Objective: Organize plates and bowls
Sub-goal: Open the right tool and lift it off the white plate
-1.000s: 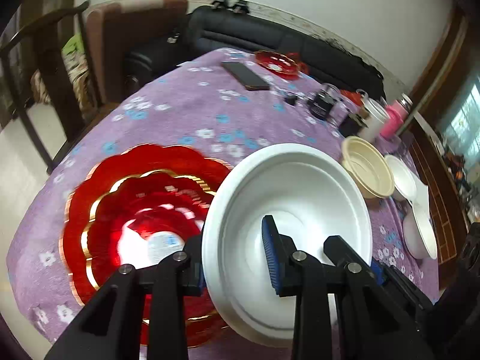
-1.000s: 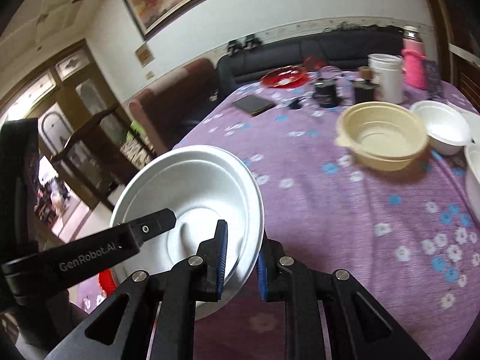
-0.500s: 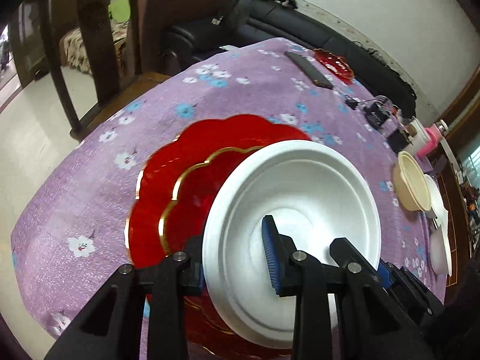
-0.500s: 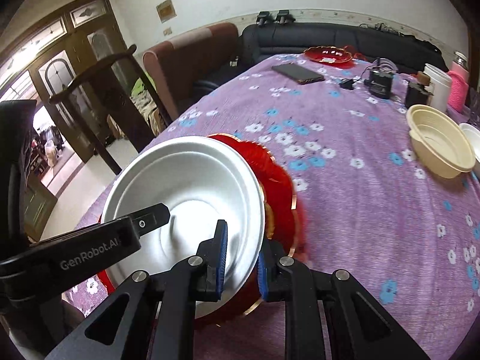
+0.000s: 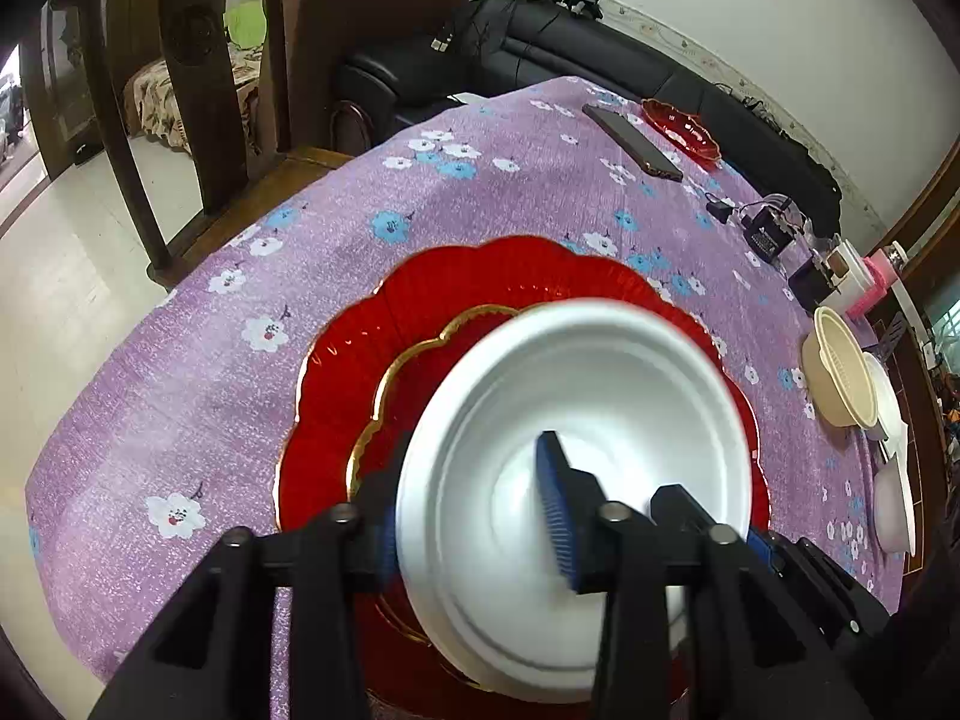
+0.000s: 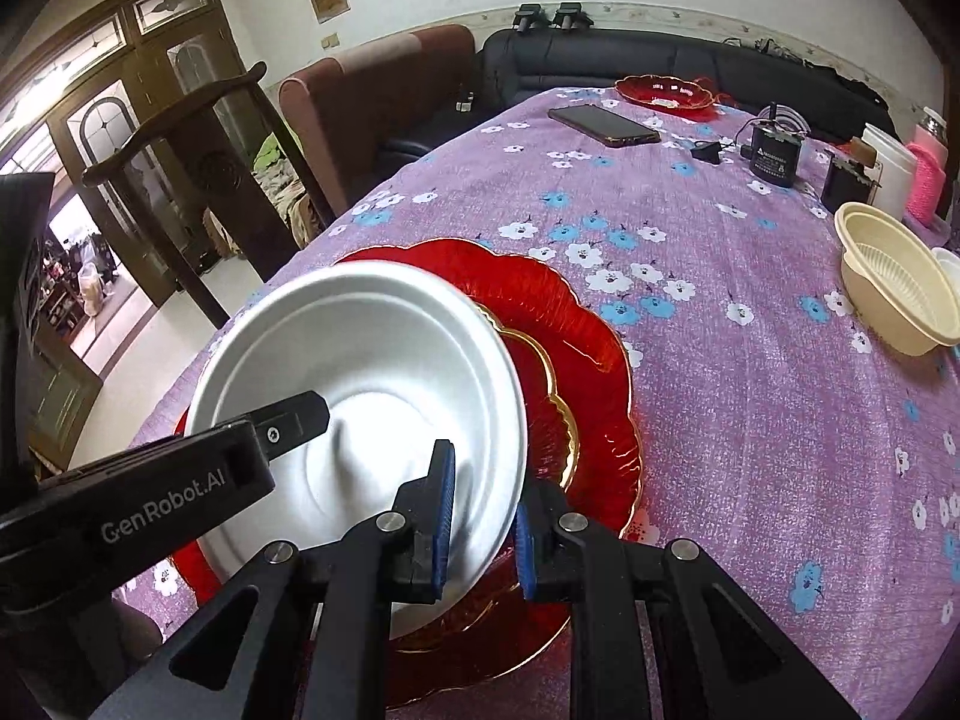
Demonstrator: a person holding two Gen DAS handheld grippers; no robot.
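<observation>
Right wrist view shows the white plate (image 6: 372, 372) over the red plates (image 6: 576, 324), which serve as the landmark: two scalloped red dishes nested one in the other at the near end of the purple tablecloth (image 6: 750, 360). The white plate sits tilted above them, its rim toward the right gripper (image 6: 480, 516), whose blue pads pinch that rim from either side with only a narrow gap between the jaws. This grip keeps the plate steady, judging by the tilt, while it is lowered onto the stack.

From the left wrist, the left gripper (image 5: 474, 516) straddles the opposite rim, one pad inside the white plate (image 5: 576, 420) and one outside it. Its jaws are opening, with the rim between them, and the blurred edge suggests the plate is slipping free on that side. Letting go there first probably lets the plate settle flat onto the red plates (image 5: 384, 360) rather than drop.

Beyond the red plates, well apart, a cream bowl (image 6: 894, 294) stands near the right edge of the table, with white bowls (image 5: 894, 498) just beside it; these likely wait to be sorted. Far past the red plates lie a phone (image 6: 600, 126) and a small red dish (image 6: 663, 90), near the black sofa (image 6: 660, 60).
</observation>
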